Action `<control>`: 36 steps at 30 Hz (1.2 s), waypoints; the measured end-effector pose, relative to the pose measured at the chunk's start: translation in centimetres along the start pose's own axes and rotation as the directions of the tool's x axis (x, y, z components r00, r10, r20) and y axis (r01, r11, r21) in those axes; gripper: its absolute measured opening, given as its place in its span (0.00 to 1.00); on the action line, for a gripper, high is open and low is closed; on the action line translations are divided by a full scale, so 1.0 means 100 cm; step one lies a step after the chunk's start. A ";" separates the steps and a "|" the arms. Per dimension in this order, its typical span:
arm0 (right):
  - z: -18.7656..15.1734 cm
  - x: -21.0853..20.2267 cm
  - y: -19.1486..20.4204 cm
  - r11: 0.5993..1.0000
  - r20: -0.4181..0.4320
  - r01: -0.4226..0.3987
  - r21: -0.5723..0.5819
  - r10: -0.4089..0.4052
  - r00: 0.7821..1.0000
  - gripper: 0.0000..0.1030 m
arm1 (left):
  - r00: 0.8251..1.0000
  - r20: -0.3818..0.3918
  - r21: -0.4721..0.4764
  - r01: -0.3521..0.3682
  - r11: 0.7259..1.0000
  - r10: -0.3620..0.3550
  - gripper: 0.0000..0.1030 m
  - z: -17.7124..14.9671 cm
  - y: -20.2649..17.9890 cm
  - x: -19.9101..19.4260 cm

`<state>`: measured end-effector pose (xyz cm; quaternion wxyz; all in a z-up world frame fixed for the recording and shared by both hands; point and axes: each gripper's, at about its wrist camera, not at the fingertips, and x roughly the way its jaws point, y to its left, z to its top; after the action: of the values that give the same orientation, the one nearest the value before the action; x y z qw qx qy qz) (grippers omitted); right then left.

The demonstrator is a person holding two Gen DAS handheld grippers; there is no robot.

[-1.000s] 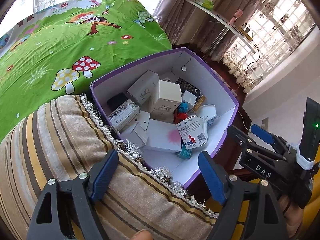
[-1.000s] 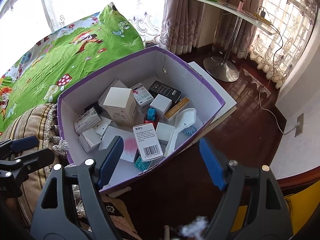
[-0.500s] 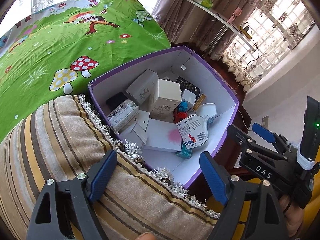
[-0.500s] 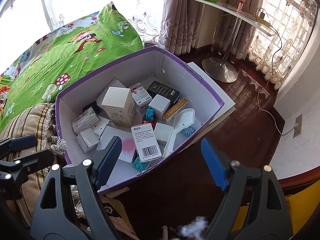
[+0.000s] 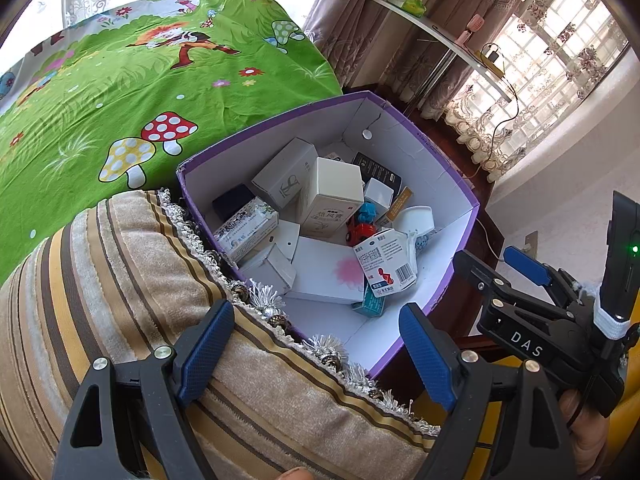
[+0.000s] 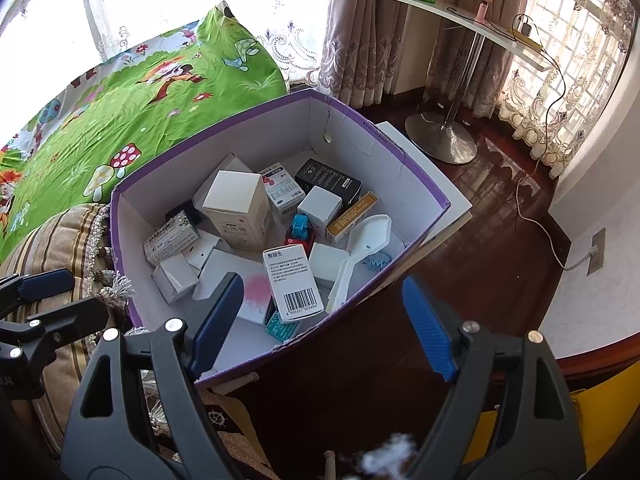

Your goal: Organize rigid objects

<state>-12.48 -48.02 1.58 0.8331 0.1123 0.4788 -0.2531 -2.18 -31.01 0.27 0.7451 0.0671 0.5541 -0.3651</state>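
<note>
- Cartons – a loose heap of small card packs inside the purple box, some upright, some flat or leaning; a toy car and white scoop lie among them.
- Handling, by judgement: light, stiff, crushable card; glossy faces may slip. Pinch across the narrow sides. The barcode pack lies on top, nearest.
- Left gripper: jaws spread, nothing between, above the striped cushion.
- Right gripper: jaws spread, nothing held, over the box's near rim.
- Around: green sheet, dark wood floor, side table.
- In the way: tall box walls, packs overlapping, cushion fringe against the rim.
- Heap fits either sorting out or packing in.
</note>
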 end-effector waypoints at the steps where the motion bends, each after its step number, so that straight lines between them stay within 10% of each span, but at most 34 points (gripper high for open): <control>1: 0.000 0.000 0.000 1.000 0.000 0.000 0.000 0.000 1.000 0.82 | 1.000 0.000 0.000 0.000 1.000 0.000 0.83 0.000 0.000 0.000; 36: -0.003 0.004 -0.002 1.000 -0.014 -0.011 0.009 0.011 1.000 0.82 | 1.000 0.003 0.006 -0.004 1.000 0.004 0.83 -0.001 -0.001 0.002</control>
<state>-12.60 -48.20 1.10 0.8307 0.1205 0.4827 -0.2498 -2.28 -31.12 0.04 0.7463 0.0698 0.5519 -0.3655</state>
